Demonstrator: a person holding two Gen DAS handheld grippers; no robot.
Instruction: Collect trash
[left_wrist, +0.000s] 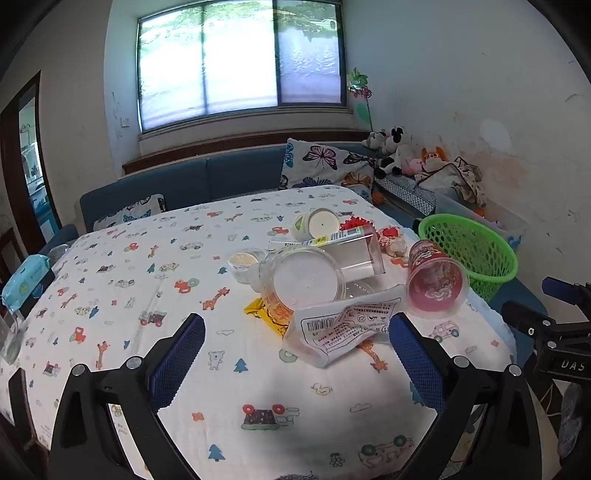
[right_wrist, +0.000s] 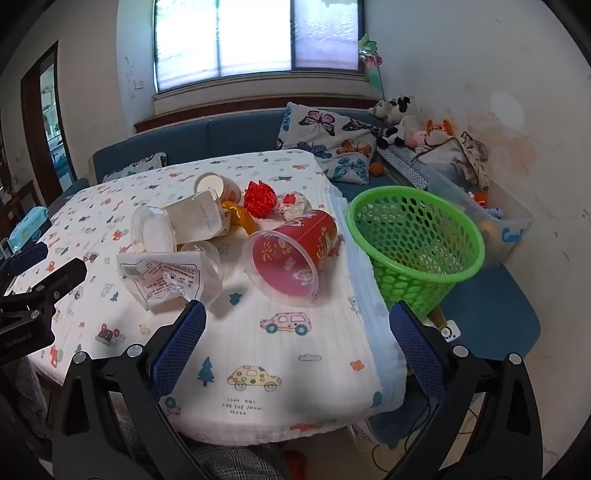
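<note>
Trash lies in a heap on the patterned tablecloth (left_wrist: 155, 280): a red plastic cup on its side (left_wrist: 436, 282) (right_wrist: 291, 254), a white printed wrapper (left_wrist: 343, 328) (right_wrist: 162, 280), clear plastic tubs (left_wrist: 306, 277) (right_wrist: 153, 230), a white cup (left_wrist: 317, 223) (right_wrist: 214, 184), a red ribbon bow (right_wrist: 260, 199) and crumpled paper (right_wrist: 295, 203). A green mesh basket (left_wrist: 472, 251) (right_wrist: 413, 240) stands off the table's right edge. My left gripper (left_wrist: 295, 354) is open and empty, just short of the wrapper. My right gripper (right_wrist: 295, 332) is open and empty, in front of the red cup.
A blue wipes pack (left_wrist: 26, 277) lies at the table's left edge. A blue sofa with butterfly pillows (right_wrist: 325, 136) and stuffed toys (right_wrist: 402, 122) runs behind. A clear storage bin (right_wrist: 498, 225) sits behind the basket. A blue chair seat (right_wrist: 491, 317) is below it.
</note>
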